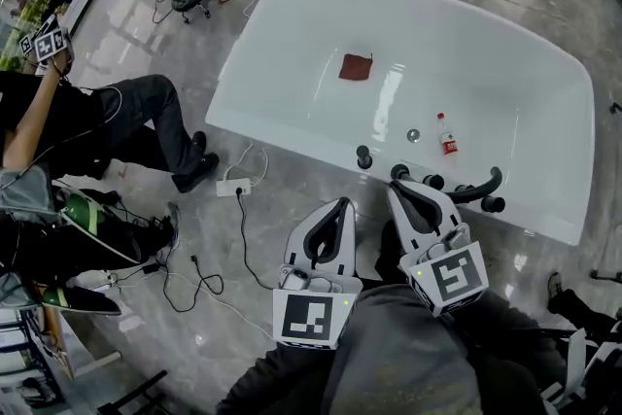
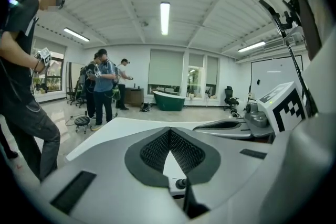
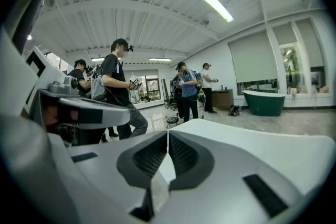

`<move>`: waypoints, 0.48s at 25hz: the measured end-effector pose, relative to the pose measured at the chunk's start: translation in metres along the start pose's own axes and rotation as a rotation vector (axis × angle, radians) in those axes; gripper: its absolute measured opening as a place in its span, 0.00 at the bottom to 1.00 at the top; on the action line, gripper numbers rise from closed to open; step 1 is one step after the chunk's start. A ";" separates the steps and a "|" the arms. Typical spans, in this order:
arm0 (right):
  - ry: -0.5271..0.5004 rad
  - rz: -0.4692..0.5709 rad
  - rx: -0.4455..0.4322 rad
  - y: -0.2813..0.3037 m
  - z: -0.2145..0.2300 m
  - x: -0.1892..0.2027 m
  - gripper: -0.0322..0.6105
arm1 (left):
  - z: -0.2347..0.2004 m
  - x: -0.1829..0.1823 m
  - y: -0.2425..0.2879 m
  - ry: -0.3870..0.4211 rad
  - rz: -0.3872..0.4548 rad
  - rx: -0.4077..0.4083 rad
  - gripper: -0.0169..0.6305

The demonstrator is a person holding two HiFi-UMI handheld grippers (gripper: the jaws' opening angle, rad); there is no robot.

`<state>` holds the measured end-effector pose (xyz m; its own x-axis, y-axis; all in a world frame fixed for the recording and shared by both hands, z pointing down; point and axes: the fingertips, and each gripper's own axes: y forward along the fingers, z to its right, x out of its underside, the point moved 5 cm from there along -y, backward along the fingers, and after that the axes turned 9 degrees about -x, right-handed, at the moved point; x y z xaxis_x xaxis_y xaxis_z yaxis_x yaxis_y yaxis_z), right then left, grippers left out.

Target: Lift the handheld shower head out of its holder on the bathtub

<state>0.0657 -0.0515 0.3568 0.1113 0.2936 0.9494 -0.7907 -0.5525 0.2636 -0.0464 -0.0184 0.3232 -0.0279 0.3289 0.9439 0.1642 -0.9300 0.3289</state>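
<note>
Left tool [image 1: 340, 205], right tool [image 1: 397, 188] pressed together, empty; right near bathtub rim [image 1: 292, 147], shower head [image 1: 480, 189].

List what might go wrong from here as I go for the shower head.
1. The right gripper and the left gripper both have their jaws shut. Unless one opens first, it would likely push the handheld shower head instead of gripping it.
2. A black knob sits on the bathtub rim right beside the shower head, so the right gripper may bump it.
3. A loose cable on the floor by the tub could catch a foot.
</note>
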 end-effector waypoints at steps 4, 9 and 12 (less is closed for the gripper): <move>0.005 -0.019 0.028 0.023 0.009 0.007 0.06 | -0.016 0.010 0.021 -0.013 -0.009 0.038 0.03; 0.010 -0.038 0.074 0.053 0.010 -0.001 0.06 | -0.042 0.005 0.044 -0.008 -0.015 0.091 0.03; 0.011 -0.036 0.081 0.063 0.014 -0.002 0.06 | -0.049 0.001 0.056 -0.005 -0.021 0.116 0.03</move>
<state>0.0237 -0.0976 0.3736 0.1312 0.3228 0.9373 -0.7350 -0.6029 0.3105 -0.0857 -0.0782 0.3436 -0.0280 0.3489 0.9368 0.2765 -0.8979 0.3426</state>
